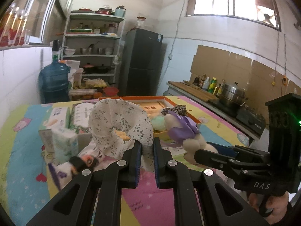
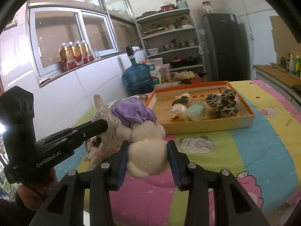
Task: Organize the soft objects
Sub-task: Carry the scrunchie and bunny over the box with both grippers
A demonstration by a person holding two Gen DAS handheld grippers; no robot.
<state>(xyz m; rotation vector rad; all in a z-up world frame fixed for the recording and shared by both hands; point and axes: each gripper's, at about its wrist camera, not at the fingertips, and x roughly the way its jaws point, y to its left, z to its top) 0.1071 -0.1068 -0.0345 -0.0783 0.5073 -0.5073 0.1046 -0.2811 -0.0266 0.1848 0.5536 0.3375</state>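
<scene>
Both grippers point slightly downward over the counter (image 2: 263, 150). The left gripper (image 1: 147, 146) pinches a floral cloth (image 1: 120, 120) — the right gripper (image 2: 148, 150) clamps a cream plush toy (image 2: 146, 150). Beyond them, near the far edge, stands an orange tray (image 2: 250, 111) with other soft things inside.

A white-walled kitchen is lit by daylight from a high barred window (image 1: 233, 0) and a sliding glass window (image 2: 75, 39) with bottles on its sill. Against the far wall stand a metal shelving rack (image 1: 92, 47) loaded with pots and bowls, a dark fridge (image 1: 143, 60) and a blue water jug (image 1: 53, 79). Along the side runs a counter (image 1: 195, 92) with bottles, a steel steamer pot (image 1: 233, 94) and cardboard (image 1: 225, 66) on the wall behind.
</scene>
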